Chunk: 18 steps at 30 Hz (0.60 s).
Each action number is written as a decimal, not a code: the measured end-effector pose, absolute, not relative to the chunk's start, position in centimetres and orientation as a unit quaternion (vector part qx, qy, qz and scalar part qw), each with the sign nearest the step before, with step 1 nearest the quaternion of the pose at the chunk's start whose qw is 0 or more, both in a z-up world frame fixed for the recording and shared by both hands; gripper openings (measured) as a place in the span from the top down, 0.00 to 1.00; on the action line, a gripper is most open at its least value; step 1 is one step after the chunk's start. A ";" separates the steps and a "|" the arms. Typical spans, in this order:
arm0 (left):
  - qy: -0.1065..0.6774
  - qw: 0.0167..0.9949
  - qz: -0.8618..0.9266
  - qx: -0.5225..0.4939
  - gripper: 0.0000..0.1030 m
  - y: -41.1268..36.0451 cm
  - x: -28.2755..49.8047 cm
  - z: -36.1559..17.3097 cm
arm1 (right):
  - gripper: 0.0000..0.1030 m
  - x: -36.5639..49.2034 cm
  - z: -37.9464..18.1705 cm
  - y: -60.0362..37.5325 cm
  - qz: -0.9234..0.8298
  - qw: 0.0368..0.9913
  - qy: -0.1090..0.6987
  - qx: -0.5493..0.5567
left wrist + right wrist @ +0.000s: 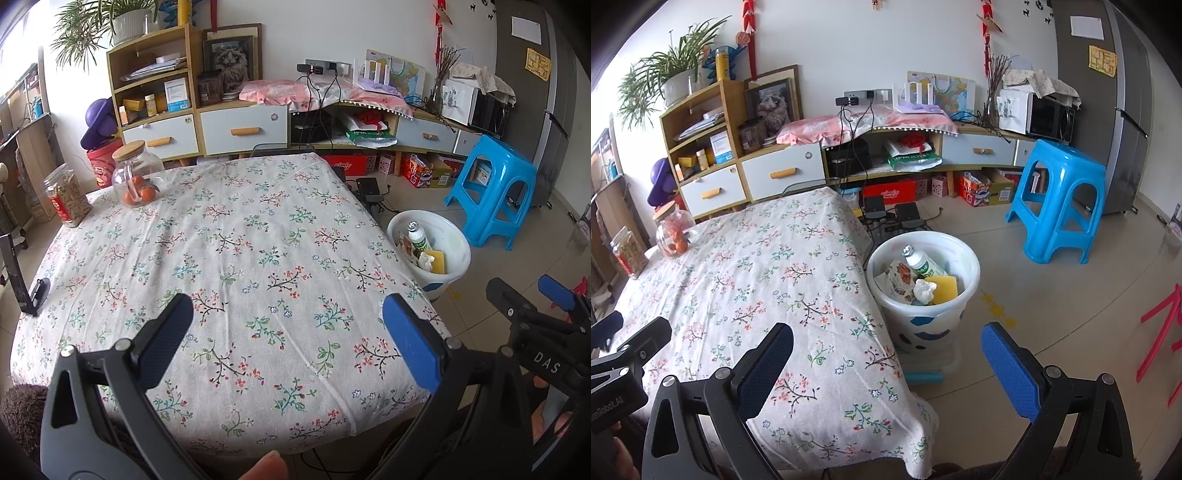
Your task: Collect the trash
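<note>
Left gripper [288, 314] spread wide above the table [236, 229], right gripper [886, 345] gaping empty toward the bin [923, 317]

- Bucket [458, 254], right of centre, left wrist view: near wall hides the lower trash; bottle [416, 236] shows only its top.
- Something under the crumpled tissue [924, 290], right wrist view, can't be identified.
- Black stand [14, 273], left edge: cut off by the frame.
- Pink frame [1160, 332], right edge: cut off.
- Jar [628, 254] label, left: too small to read.
</note>
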<state>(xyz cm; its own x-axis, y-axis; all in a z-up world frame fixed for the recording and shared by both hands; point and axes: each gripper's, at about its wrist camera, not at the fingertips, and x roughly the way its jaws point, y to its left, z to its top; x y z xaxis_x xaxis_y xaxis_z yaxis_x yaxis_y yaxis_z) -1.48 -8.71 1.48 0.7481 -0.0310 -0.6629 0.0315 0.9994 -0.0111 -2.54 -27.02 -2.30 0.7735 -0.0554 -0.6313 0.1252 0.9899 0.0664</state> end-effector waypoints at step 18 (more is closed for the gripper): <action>0.356 0.934 -0.014 0.000 0.01 -8.9 -1.6 1.6 | 0.00 -2.5 -2.4 -26.2 -0.039 0.938 0.340 0.052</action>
<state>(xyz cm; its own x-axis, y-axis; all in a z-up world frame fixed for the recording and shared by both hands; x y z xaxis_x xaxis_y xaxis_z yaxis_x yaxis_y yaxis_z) -1.56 -8.86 1.57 0.7459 -0.0254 -0.6656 0.0257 0.9996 -0.0093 -2.48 -26.19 -2.44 0.7658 -0.0383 -0.6419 0.1090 0.9915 0.0710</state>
